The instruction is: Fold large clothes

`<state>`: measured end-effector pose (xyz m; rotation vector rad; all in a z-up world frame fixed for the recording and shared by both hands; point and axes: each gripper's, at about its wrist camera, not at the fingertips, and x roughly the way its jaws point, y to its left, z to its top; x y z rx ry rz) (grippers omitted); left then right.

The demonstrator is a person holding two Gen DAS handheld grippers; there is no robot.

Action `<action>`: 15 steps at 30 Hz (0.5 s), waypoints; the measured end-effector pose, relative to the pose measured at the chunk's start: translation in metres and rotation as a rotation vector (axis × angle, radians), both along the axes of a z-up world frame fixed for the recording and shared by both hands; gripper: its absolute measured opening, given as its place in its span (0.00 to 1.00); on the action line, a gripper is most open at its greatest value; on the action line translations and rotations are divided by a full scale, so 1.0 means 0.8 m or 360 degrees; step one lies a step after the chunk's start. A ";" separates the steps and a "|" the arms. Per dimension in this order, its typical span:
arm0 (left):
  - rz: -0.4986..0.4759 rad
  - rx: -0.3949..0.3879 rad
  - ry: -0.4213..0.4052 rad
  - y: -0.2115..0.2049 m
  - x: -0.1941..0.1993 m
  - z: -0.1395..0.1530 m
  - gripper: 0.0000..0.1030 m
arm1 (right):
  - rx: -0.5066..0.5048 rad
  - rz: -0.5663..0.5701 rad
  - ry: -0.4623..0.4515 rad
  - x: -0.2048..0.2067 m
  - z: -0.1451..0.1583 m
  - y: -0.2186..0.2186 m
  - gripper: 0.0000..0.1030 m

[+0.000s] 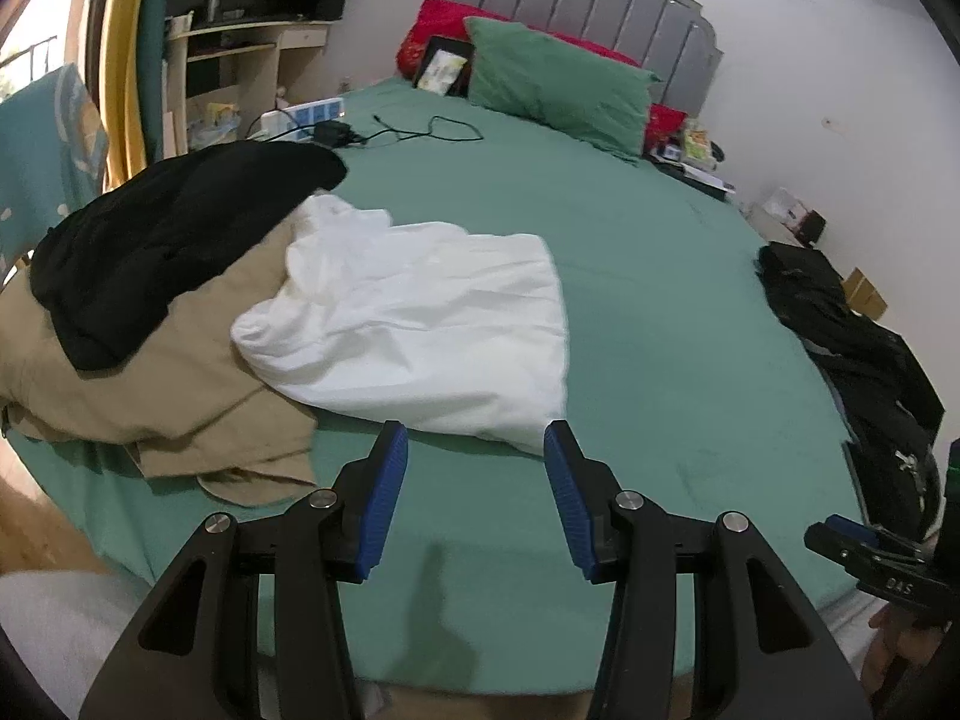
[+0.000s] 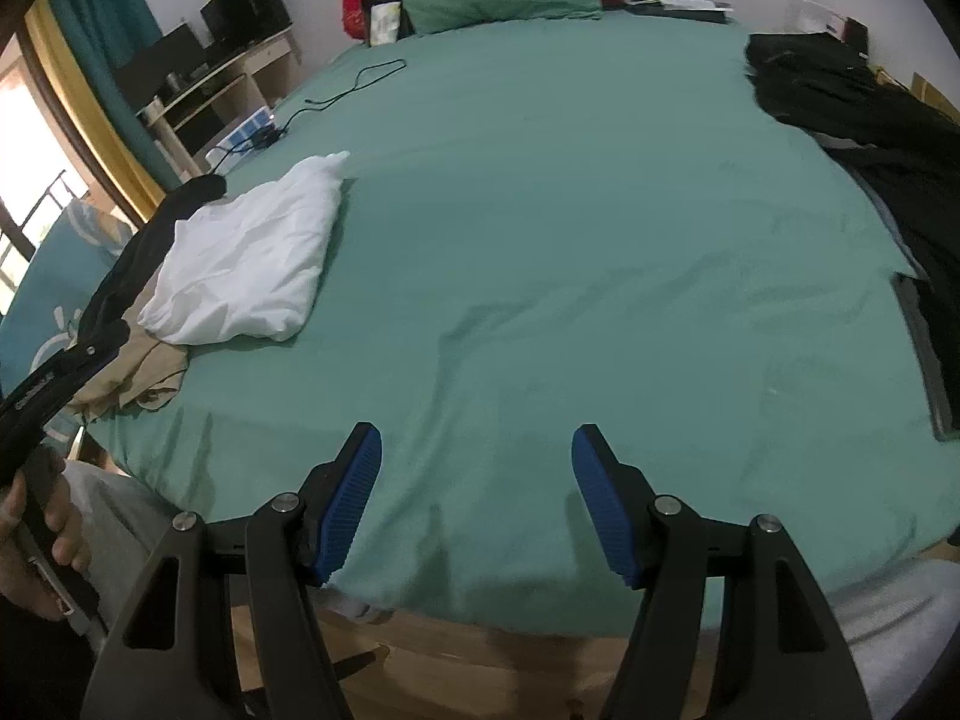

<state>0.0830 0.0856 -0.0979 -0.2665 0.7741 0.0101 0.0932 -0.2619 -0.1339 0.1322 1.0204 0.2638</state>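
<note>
A white garment (image 1: 414, 324) lies rumpled on the green bed (image 1: 660, 312), partly over a tan garment (image 1: 150, 372) with a black garment (image 1: 162, 240) on top. My left gripper (image 1: 476, 444) is open and empty, just short of the white garment's near edge. In the right wrist view the white garment (image 2: 252, 264) lies at the left and my right gripper (image 2: 476, 450) is open and empty over bare sheet (image 2: 570, 210). Dark clothes (image 2: 870, 114) lie at the bed's right side.
A green pillow (image 1: 558, 84), red pillows (image 1: 444, 24) and a framed picture (image 1: 444, 69) sit at the headboard. A black cable and charger (image 1: 384, 132) lie on the sheet. A desk with shelves (image 1: 240, 54) stands at the far left. The right gripper shows at the edge (image 1: 870, 552).
</note>
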 end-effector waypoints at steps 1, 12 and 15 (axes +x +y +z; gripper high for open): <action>-0.0010 -0.0004 -0.0008 -0.006 -0.004 0.004 0.49 | -0.0002 -0.0010 -0.0007 -0.003 0.002 -0.007 0.64; -0.0074 -0.0001 -0.0154 -0.066 -0.029 0.075 0.49 | -0.0028 -0.0129 -0.0179 -0.034 0.058 -0.071 0.64; -0.0103 0.0009 -0.0220 -0.079 -0.036 0.100 0.49 | -0.0035 -0.0166 -0.0244 -0.042 0.079 -0.088 0.64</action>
